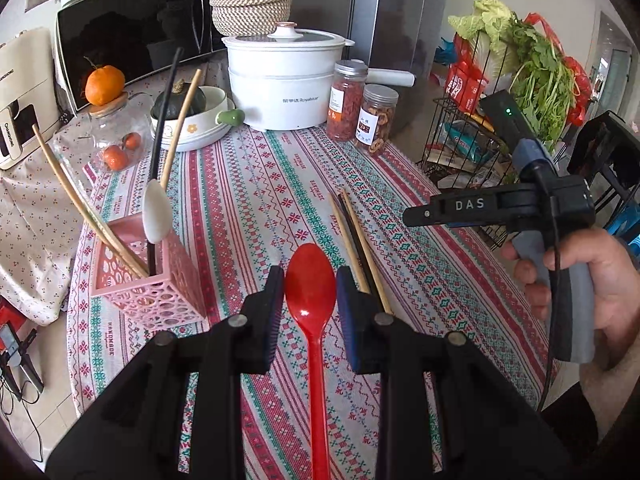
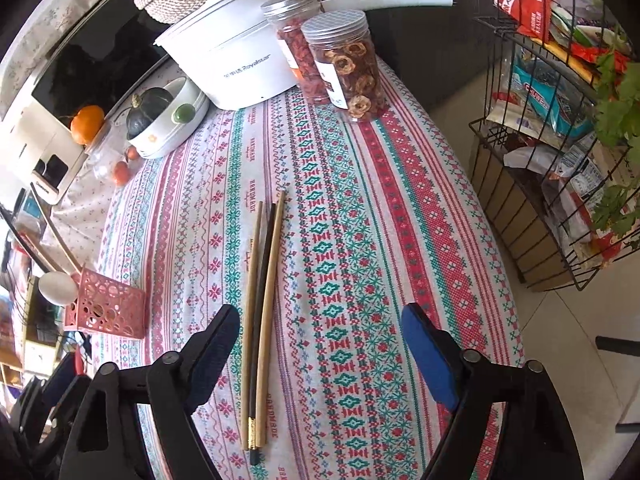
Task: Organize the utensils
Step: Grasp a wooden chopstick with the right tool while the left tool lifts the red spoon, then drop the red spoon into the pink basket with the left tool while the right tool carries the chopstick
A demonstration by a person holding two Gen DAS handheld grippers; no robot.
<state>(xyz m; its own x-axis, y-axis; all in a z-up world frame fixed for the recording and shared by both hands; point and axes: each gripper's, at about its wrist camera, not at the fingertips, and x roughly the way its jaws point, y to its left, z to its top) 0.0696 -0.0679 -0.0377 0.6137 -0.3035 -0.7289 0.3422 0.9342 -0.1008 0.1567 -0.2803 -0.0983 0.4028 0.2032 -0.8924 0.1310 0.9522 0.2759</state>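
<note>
My left gripper (image 1: 310,304) is shut on a red plastic spoon (image 1: 311,280), bowl pointing forward, held over the patterned tablecloth (image 1: 400,240). A pink perforated utensil holder (image 1: 148,280) stands to its left and holds a white spoon (image 1: 156,216), wooden chopsticks and a black chopstick. Three chopsticks (image 1: 360,248), two wooden and one black, lie on the cloth just right of the left gripper. They also show in the right wrist view (image 2: 260,312). My right gripper (image 2: 320,352) is open and empty above the cloth, right of those chopsticks. The holder (image 2: 108,308) sits far left there.
A white electric pot (image 1: 284,84), two clear snack jars (image 1: 360,108), a bowl with a green squash (image 1: 188,116) and a glass jar with oranges (image 1: 116,136) stand at the back. A wire rack (image 2: 552,160) with packets and greens stands off the table's right edge.
</note>
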